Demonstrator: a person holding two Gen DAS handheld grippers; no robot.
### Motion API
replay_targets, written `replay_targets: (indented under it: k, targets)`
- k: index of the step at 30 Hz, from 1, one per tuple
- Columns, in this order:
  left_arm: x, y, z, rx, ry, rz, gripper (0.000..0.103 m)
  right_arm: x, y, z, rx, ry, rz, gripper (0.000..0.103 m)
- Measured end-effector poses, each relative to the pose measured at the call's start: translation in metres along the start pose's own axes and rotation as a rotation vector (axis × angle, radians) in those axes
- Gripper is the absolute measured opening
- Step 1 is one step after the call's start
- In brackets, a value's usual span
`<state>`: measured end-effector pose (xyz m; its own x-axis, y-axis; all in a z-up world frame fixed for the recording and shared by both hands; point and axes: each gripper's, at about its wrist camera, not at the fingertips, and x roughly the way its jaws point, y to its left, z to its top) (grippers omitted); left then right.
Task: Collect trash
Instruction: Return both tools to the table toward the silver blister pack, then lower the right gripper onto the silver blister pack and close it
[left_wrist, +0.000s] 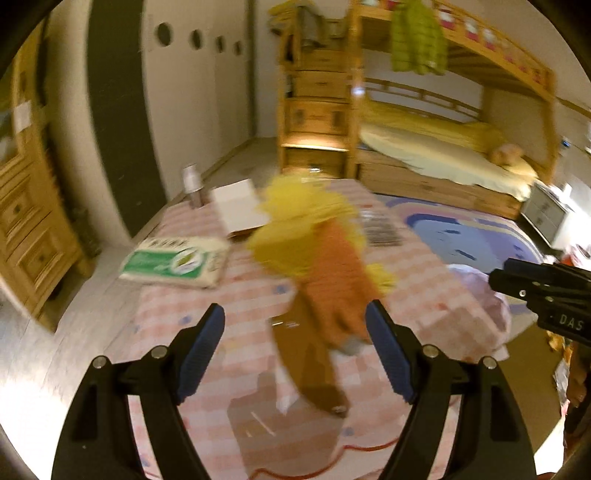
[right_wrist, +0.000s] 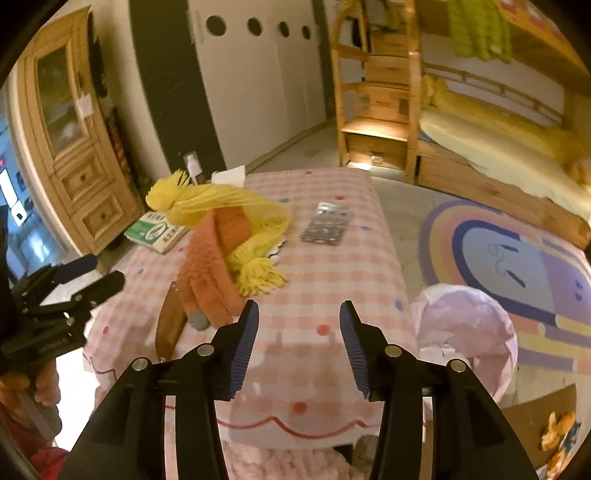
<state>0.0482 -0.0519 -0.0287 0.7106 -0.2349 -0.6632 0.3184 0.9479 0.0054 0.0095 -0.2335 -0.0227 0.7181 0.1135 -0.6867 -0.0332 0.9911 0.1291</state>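
pink checked worktop (right_wrist: 332, 280) carries a foil blister pack (right_wrist: 327, 223), likely trash, beyond the scarves (right_wrist: 221, 236). both the left gripper (left_wrist: 295, 354) and right gripper (right_wrist: 297, 347) hang open, empty; approach the pack low, pinching one edge.

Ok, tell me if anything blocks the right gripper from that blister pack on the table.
Nothing visible does. The right gripper hangs open over the near end of the table, and only bare checked cloth lies between it and the blister pack. The yellow scarf and orange scarf lie off to the left.
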Motion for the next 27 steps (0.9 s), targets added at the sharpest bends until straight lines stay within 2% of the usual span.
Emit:
replay_targets:
  k: [2, 5, 11, 16, 20, 23, 27]
  targets:
    - [0.005, 0.015, -0.001, -0.031, 0.011, 0.025, 0.076, 0.012, 0.003, 0.005, -0.008, 0.000, -0.005, 0.048]
    - [0.014, 0.026, 0.000, -0.053, 0.019, 0.055, 0.077, 0.035, 0.001, 0.015, -0.004, 0.011, -0.034, 0.057]
    - [0.038, 0.043, -0.003, -0.091, 0.055, 0.097, 0.080, 0.089, -0.001, 0.035, -0.003, 0.042, -0.089, 0.068]
    - [0.056, 0.055, 0.000, -0.110, 0.081, 0.132, 0.085, 0.132, -0.012, 0.053, 0.042, 0.061, -0.121, 0.070]
    - [0.067, 0.068, 0.001, -0.139, 0.096, 0.150, 0.086, 0.164, -0.020, 0.064, 0.079, 0.091, -0.153, 0.077]
    - [0.070, 0.078, 0.000, -0.152, 0.100, 0.164, 0.086, 0.178, -0.021, 0.070, 0.090, 0.104, -0.159, 0.080]
    - [0.073, 0.089, -0.002, -0.176, 0.112, 0.177, 0.086, 0.195, -0.021, 0.074, 0.082, 0.151, -0.200, 0.080]
